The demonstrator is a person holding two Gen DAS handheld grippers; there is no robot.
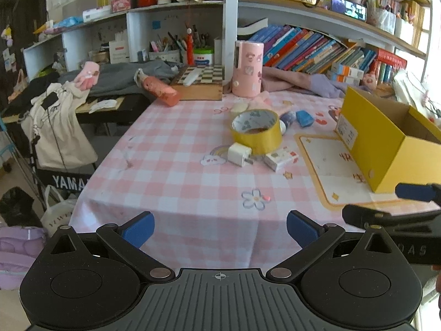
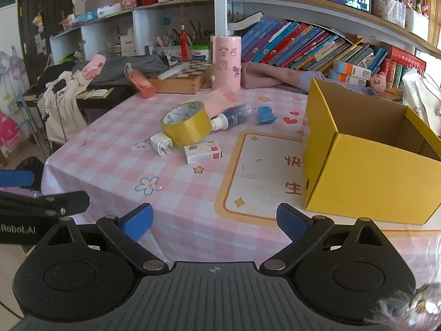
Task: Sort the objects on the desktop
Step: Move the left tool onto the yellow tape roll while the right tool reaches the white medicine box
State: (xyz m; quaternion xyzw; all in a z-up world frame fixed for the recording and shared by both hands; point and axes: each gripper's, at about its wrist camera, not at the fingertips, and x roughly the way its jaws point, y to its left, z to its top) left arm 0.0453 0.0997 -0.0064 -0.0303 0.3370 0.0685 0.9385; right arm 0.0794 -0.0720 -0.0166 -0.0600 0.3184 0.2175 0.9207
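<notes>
Both hand-held grippers, left [image 1: 220, 227] and right [image 2: 215, 222], wide open, empty; yellow tape roll [image 2: 187, 123] ahead (nearer left), axis tilted.

Daylight poured in from the right, washing out the window [image 1: 430, 13] edge. The tablecloth [image 1: 176, 165] sat evenly lit, shadows soft. Shelves [image 2: 317, 2] bowed at the rims, corners went black, and everything looked slightly soft and grainy.

Both wrist views face the table [image 1: 171, 149] from its near edge.
</notes>
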